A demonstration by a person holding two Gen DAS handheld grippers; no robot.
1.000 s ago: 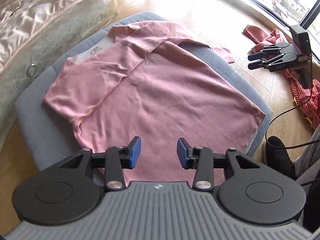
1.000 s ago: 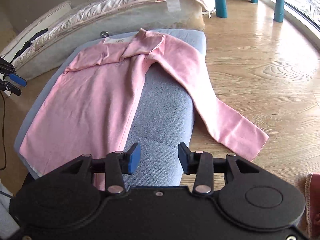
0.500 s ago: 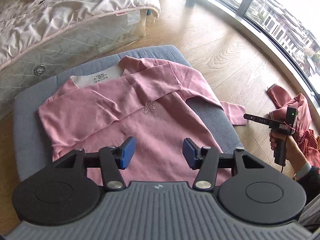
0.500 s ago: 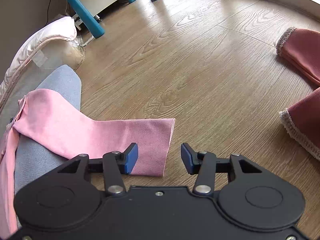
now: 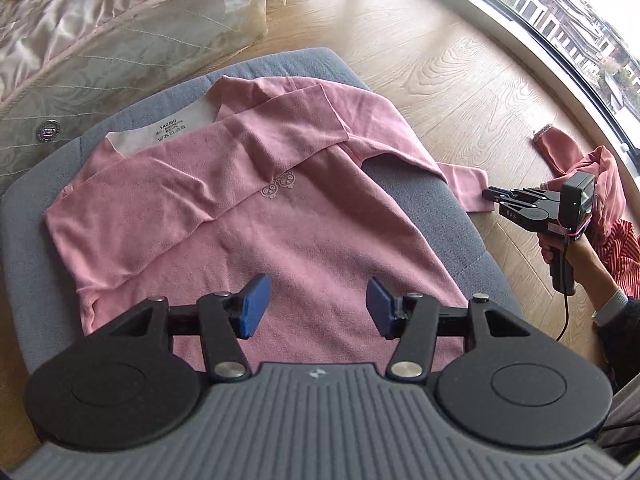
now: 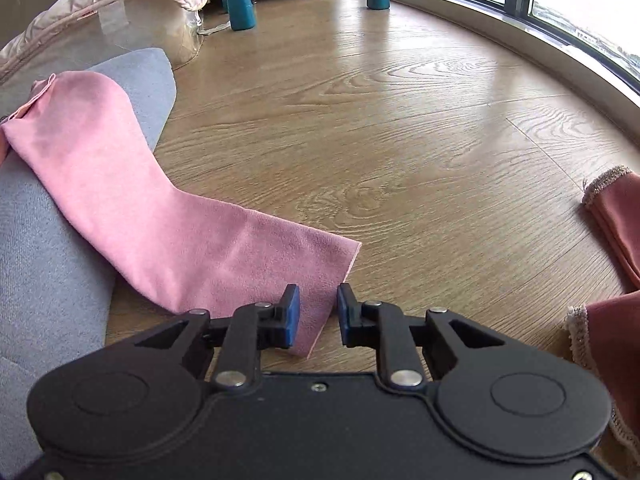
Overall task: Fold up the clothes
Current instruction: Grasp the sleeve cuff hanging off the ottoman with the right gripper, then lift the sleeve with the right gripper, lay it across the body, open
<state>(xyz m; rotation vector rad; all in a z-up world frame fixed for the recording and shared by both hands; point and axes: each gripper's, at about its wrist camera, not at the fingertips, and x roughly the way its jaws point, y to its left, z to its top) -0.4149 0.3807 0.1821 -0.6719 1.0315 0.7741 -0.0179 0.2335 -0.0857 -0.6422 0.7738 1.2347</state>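
Blue-padded jaws of the right gripper (image 6: pixel 318 314) are closing around the cuff edge of the sleeve (image 6: pixel 224 248), not yet pinching it. That sleeve trails off the grey cushion (image 5: pixel 452 208) onto the wooden floor (image 6: pixel 400 120). The left gripper (image 5: pixel 314 306) hangs released over the pink top (image 5: pixel 280 216). Catching only the cuff's edge, the fabric could slip free when lifted.

Left tool (image 5: pixel 316 304): black linkage, blue pads, silver rivets, ribbed grey housing; right tool (image 6: pixel 318 312) black-bodied
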